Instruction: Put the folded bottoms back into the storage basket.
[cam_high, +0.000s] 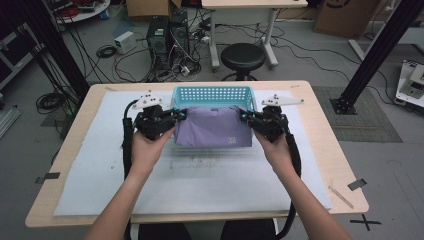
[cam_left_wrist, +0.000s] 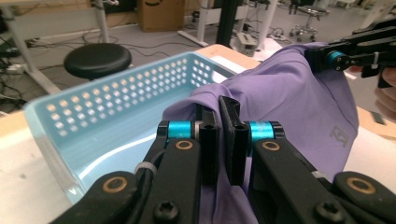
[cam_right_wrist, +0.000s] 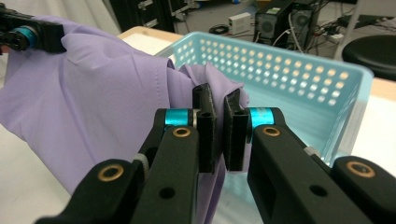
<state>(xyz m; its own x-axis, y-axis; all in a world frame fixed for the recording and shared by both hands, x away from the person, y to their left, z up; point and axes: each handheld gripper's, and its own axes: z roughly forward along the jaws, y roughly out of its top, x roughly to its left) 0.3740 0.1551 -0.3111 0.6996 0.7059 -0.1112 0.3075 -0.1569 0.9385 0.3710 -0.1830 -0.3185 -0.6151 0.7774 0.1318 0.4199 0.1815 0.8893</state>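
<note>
Both grippers pinch the purple garment (cam_high: 212, 129): my left gripper (cam_high: 181, 114) clamps its left corner, my right gripper (cam_high: 243, 117) its right, jaws nearly closed on cloth. It hangs stretched between them, seemingly over the blue basket's (cam_high: 213, 94) near rim, white mat (cam_high: 90, 165) open below.

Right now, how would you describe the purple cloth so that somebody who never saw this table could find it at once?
On the wooden table lies a white mat, and at its far edge stands a light blue perforated basket. The purple cloth hangs at the basket's near side, stretched between the left gripper and the right gripper. It is the one soft, purple thing there.
</note>
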